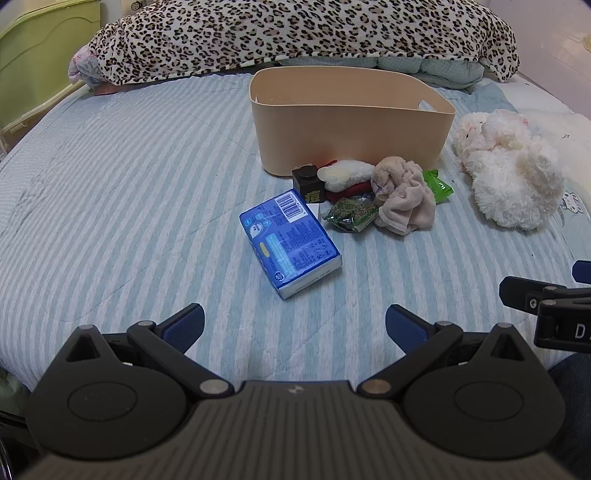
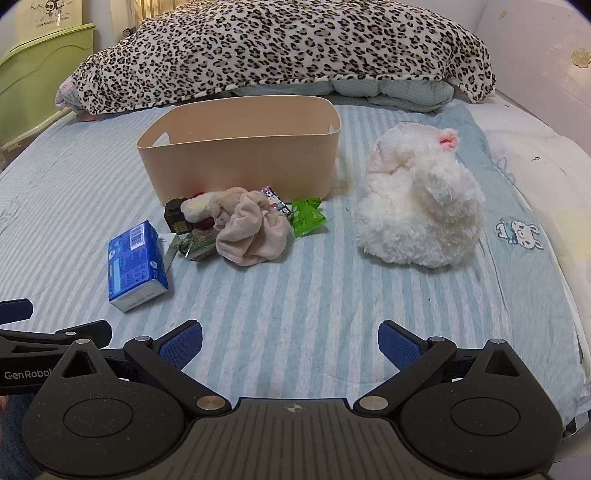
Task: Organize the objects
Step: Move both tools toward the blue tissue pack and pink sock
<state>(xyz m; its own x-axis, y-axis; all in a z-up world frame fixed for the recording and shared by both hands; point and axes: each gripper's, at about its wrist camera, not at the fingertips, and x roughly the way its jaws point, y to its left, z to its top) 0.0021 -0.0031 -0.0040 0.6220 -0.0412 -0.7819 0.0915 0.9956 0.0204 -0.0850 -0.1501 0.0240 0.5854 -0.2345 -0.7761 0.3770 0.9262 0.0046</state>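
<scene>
A beige storage bin stands on the striped bed. In front of it lie a blue tissue pack, a black block, a small white and red plush, a dark green packet, a crumpled beige cloth and a bright green packet. A big white plush toy lies to the right. My left gripper is open and empty, near the tissue pack. My right gripper is open and empty, short of the cloth.
A leopard-print blanket is piled behind the bin. A green headboard or cabinet stands at the far left. A white wall borders the bed on the right. The bed's near edge is just below both grippers.
</scene>
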